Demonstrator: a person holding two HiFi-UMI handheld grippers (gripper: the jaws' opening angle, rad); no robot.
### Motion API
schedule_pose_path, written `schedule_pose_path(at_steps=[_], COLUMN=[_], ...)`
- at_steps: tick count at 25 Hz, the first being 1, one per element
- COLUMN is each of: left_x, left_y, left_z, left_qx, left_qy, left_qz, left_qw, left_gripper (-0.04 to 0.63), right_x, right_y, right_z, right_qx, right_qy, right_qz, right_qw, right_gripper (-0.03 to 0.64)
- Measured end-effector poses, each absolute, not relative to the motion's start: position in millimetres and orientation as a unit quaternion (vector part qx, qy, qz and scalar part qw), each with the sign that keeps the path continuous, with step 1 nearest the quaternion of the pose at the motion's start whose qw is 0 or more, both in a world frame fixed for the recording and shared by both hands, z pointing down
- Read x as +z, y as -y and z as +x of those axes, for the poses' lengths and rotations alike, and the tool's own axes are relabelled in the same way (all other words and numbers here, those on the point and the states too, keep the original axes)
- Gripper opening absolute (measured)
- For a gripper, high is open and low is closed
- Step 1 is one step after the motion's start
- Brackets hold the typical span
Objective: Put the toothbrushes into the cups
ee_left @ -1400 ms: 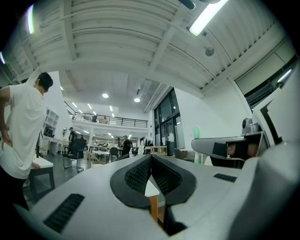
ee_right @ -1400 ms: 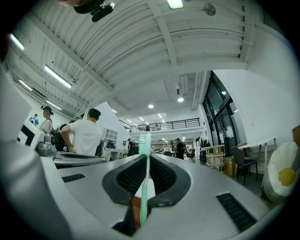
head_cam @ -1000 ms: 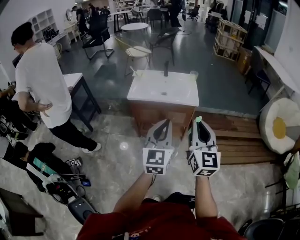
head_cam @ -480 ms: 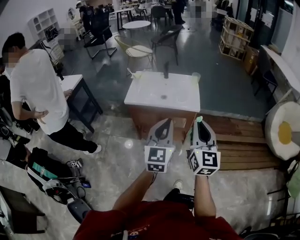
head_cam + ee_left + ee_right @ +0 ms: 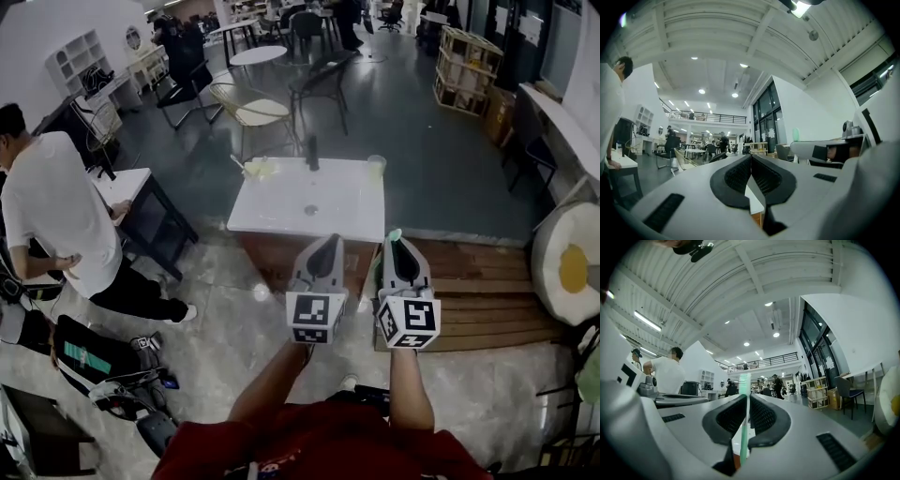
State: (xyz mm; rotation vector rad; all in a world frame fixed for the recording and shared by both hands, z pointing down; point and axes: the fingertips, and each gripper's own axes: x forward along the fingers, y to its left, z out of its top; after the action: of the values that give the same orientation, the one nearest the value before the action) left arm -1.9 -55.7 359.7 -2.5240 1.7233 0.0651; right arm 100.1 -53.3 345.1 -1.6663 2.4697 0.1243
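Right gripper (image 5: pixel 397 246) is clamped on one green toothbrush (image 5: pixel 744 427); left gripper (image 5: pixel 323 249) has its jaws pressed together, empty. Both hang short of the white surface (image 5: pixel 342 199) — two cups at its far corners: yellowish cup (image 5: pixel 259 170), clear cup (image 5: pixel 376 167).

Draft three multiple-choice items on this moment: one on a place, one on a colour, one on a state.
1. Where is the white table?
A. ahead of the left tool and right tool
B. behind the wearer
C. at the far left

2. What colour is the toothbrush in the right tool?
A. red
B. pale green
C. black

3. How do the left tool's jaws stand?
A. wide apart
B. shut on a cup
C. shut, nothing between

Answers:
1 A: the head view shows it beyond both tools' tips.
2 B: the right gripper view shows a pale green handle and head between the jaws.
3 C: the left gripper view shows the jaws closed together, holding nothing.
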Motion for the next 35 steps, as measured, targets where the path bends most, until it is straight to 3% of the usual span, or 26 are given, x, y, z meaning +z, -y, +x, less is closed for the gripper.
schedule_pose_path(at_steps=[18, 35], left_x=[367.6, 369.5], left_y=[140.8, 281.3], left_z=[46.5, -19.1], left_qx=[0.012, 0.030], left_qy=[-0.581, -0.572], left_qz=[-0.813, -0.819], left_qw=[0.032, 0.024], left_gripper=[0.029, 0.029], right_x=[352.3, 351.3], right_y=[144.5, 280.8], right_z=[135.5, 74.9], right_qx=[0.045, 0.059], right_qy=[-0.848, -0.843], right_qz=[-0.524, -0.533], right_qw=[0.068, 0.051], right_gripper=[0.040, 0.040])
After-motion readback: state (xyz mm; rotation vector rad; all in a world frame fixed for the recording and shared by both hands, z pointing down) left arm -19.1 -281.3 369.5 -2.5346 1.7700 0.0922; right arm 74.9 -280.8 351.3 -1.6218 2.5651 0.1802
